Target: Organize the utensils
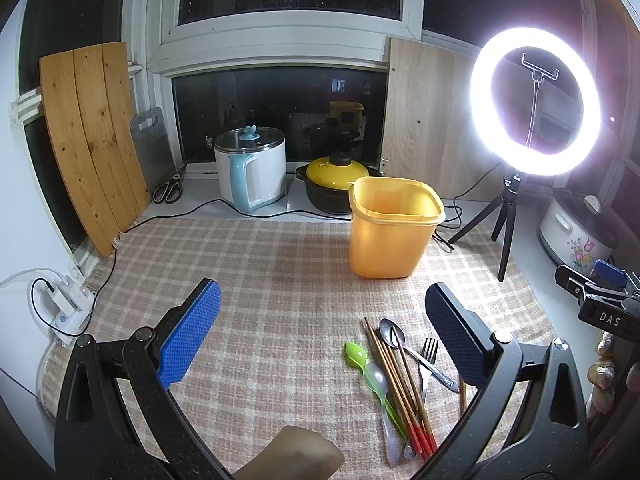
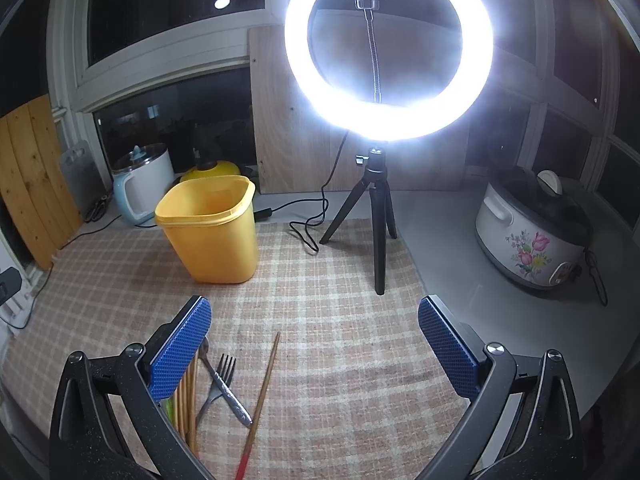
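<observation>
A pile of utensils lies on the checked cloth: a green plastic spoon [image 1: 355, 354], a clear plastic spoon [image 1: 378, 378], wooden chopsticks [image 1: 394, 376] with red ends, a metal spoon [image 1: 390, 332] and a metal fork [image 1: 427, 356]. An empty yellow plastic container [image 1: 394, 226] stands upright behind them. My left gripper [image 1: 322, 332] is open and empty, the pile just inside its right finger. In the right wrist view my right gripper [image 2: 314, 348] is open and empty; the fork [image 2: 222, 376], a lone chopstick [image 2: 264, 392] and more chopsticks [image 2: 190, 396] lie by its left finger. The container [image 2: 212, 228] stands ahead, left.
A lit ring light on a black tripod [image 2: 376, 216] stands at the cloth's right edge, its cable [image 2: 308, 228] trailing behind. A floral rice cooker [image 2: 532, 236] sits right. A white pot [image 1: 252, 168], yellow-lidded pot [image 1: 336, 184], scissors [image 1: 170, 188] and boards line the window.
</observation>
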Tool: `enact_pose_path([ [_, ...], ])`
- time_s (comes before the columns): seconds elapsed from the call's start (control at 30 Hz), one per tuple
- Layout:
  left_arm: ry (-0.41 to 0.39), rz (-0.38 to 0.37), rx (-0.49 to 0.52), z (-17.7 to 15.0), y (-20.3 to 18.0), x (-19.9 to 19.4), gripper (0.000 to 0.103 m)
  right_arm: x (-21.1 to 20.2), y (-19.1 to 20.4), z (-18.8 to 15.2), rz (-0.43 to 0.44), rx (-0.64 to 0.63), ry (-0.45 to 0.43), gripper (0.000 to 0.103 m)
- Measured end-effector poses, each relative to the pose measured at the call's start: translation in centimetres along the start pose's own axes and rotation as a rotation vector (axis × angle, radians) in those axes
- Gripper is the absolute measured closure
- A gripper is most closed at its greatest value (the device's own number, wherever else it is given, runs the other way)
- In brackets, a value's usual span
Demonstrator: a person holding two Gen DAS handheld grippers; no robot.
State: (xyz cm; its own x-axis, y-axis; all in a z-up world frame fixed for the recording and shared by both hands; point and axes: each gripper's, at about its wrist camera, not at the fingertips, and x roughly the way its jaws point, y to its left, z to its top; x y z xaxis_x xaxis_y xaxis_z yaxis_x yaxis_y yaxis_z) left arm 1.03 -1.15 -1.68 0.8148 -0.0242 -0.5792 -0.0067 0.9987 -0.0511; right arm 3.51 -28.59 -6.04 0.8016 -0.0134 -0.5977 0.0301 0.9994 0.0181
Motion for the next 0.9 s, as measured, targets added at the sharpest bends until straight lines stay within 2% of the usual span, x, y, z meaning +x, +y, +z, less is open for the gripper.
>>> enact_pose_path([
  [0.2, 0.017, 0.002, 0.005, -0.2, 0.2, 0.5, 0.000, 0.6, -0.2, -0.4, -0.004, -0.014, 0.014, 0.001],
  [0.3, 0.040, -0.005, 0.023, -0.5, 0.3, 1.3, 0.000, 1.6, -0.2, -1.1, -0.003, -0.063, 0.019, 0.001],
  [0.4, 0.074, -0.015, 0.019, -1.0, 0.8, 2.3, 0.000, 2.4, -0.5, -2.2, 0.030, -0.091, 0.008, 0.001],
  [0.57, 0.132, -0.030, 0.013, -2.1, 1.4, 4.1, 0.001, 4.5, -1.3, -3.6, 0.071, -0.087, 0.071, 0.001],
  [0.7, 0.193, -0.063, -0.009, -3.2, 1.9, 5.5, 0.012, 6.1, -2.0, -4.3, 0.121, -0.058, 0.139, 0.001],
  [0.77, 0.226, -0.088, -0.030, -3.6, 2.2, 6.2, 0.022, 6.8, -2.1, -4.6, 0.140, -0.050, 0.177, 0.001],
  [0.9, 0.304, -0.164, -0.102, -4.7, 3.0, 7.8, 0.034, 8.4, -1.9, -5.3, 0.177, -0.040, 0.263, 0.001],
])
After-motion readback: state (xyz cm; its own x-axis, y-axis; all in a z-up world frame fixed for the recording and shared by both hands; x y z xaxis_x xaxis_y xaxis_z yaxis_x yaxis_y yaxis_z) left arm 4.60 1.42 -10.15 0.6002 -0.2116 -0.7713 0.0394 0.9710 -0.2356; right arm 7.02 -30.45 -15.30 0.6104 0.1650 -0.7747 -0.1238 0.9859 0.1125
